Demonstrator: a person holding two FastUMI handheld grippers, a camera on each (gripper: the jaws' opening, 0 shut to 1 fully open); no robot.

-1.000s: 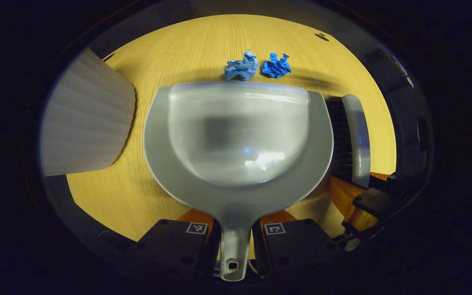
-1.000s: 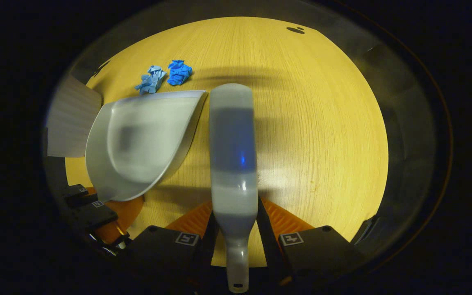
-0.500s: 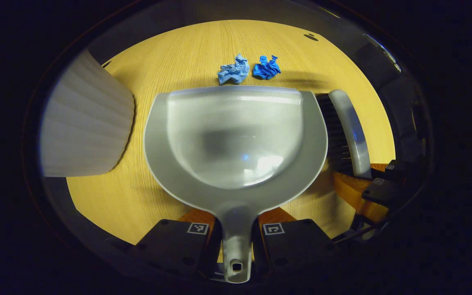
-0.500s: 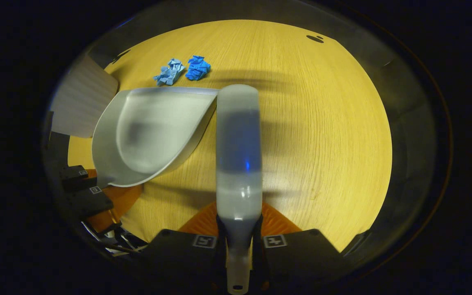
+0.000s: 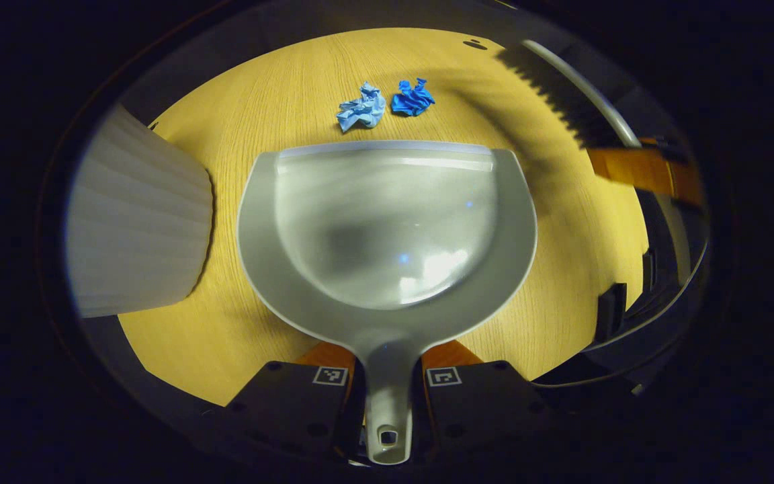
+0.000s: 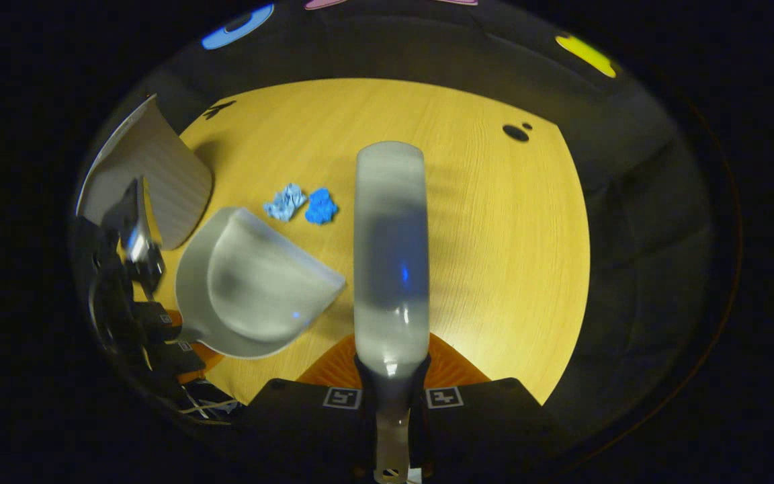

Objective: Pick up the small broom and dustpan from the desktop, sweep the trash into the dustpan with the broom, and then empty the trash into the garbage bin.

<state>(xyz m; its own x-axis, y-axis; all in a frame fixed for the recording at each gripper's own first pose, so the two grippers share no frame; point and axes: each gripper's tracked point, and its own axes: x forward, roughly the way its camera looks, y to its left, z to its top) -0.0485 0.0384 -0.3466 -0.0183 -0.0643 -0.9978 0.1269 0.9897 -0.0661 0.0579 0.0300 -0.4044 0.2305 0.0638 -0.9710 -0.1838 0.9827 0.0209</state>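
While its jaws clamped the handle of the grey plastic dustpan, the left gripper held the pan low and level over the yellow wooden desktop, its front lip just short of the pale blue crumpled paper ball and the dark blue crumpled paper ball. The right gripper was closed on the handle of the small grey broom, raised above the desk. A white ribbed garbage bin stood left of the dustpan.
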